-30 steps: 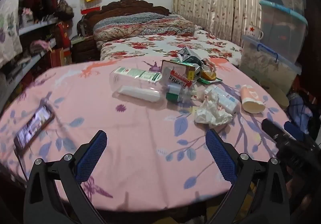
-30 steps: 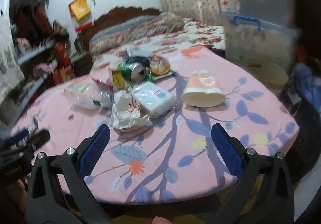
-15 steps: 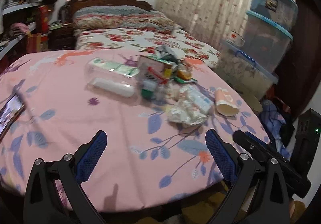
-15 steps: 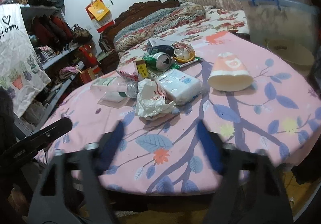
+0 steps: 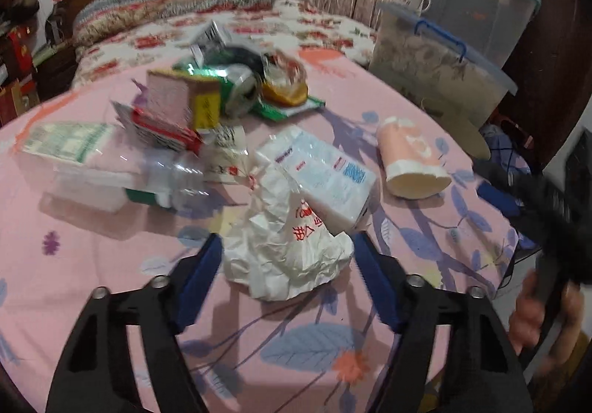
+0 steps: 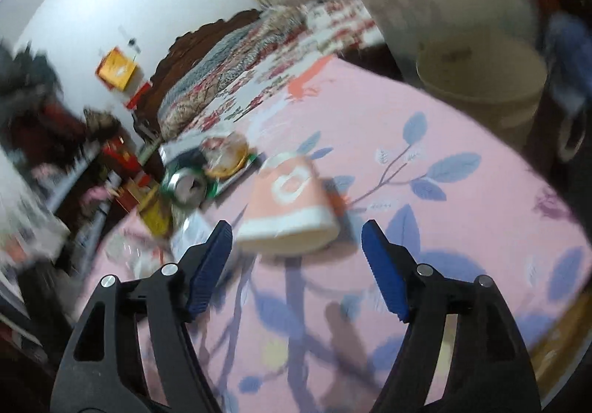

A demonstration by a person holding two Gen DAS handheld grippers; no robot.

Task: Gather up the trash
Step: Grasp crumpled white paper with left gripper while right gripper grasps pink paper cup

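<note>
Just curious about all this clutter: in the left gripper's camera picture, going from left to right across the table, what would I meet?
Clear plastic bottle → crumpled white plastic bag → white tissue pack → tipped pink paper cup. The boxes and green can behind overlap too much to order.

The left tongs (image 5: 286, 274) point steeply down over the near part of the worktop (image 5: 111, 283); their jaws have just been closing, and the blue pads (image 5: 201, 274) now stand either side of a crumpled white bag (image 5: 285, 257) without pressing on it. The right tongs (image 6: 296, 265) are rolled to one side and point down more gently; their jaws have just been opening, gaping with a tipped paper cup (image 6: 288, 205) just beyond the fingertips. A hand (image 5: 532, 316) grips the right tool's handle at the worktop's right edge.
</note>
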